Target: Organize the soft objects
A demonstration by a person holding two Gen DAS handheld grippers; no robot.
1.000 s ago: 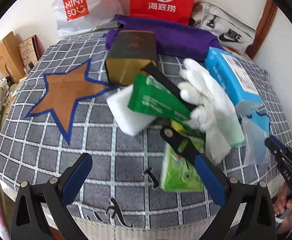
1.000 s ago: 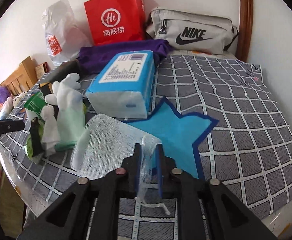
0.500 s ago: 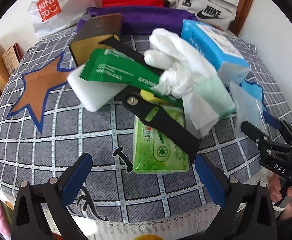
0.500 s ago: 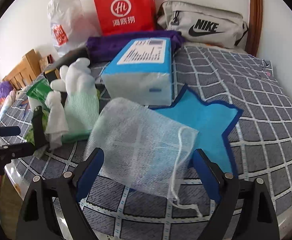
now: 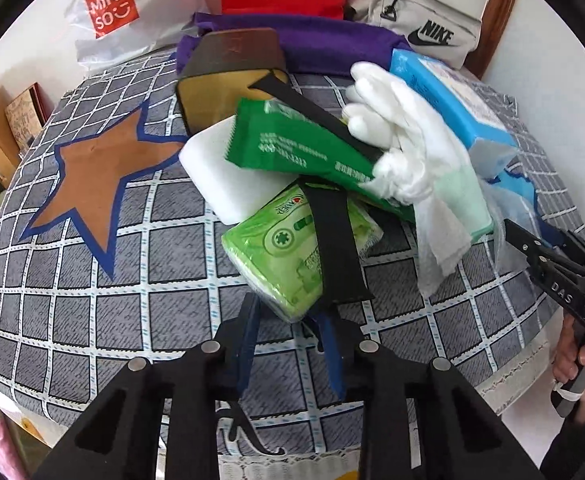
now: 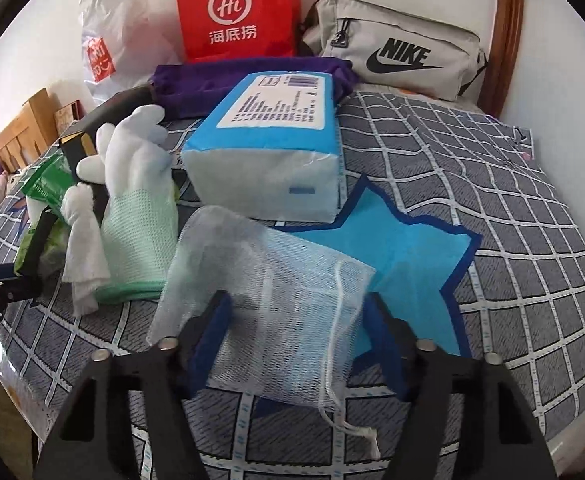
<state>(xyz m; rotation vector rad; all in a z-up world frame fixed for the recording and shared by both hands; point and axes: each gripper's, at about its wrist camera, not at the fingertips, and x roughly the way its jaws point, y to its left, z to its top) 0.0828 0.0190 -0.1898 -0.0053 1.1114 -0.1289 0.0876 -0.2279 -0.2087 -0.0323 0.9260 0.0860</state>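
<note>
A light green tissue pack (image 5: 276,248) lies on the checked bedspread (image 5: 92,312) with a black strap (image 5: 332,240) across it. My left gripper (image 5: 288,316) is closing, and its blue pads pinch the pack's near corner. Behind it are piled a dark green wipes packet (image 5: 292,144), a white foam block (image 5: 220,176), a white glove (image 5: 404,128) and a blue tissue pack (image 6: 276,148). A white mesh bag (image 6: 276,280) lies between the fingers of my right gripper (image 6: 296,320). Its jaws are closing around the bag, which is not bunched.
A purple cloth (image 6: 212,80), a red paper bag (image 6: 236,8), a white Miniso bag (image 5: 108,12) and a grey Nike pouch (image 6: 396,56) line the wall. A dark box (image 5: 228,68) stands behind the pile. The bed's edge runs just below both grippers. A hand (image 5: 576,364) holds the right gripper.
My left gripper went from wide open to closed on the green tissue pack's corner. My right gripper let go of the mesh bag's string, opened wide, and now narrows around the bag.
</note>
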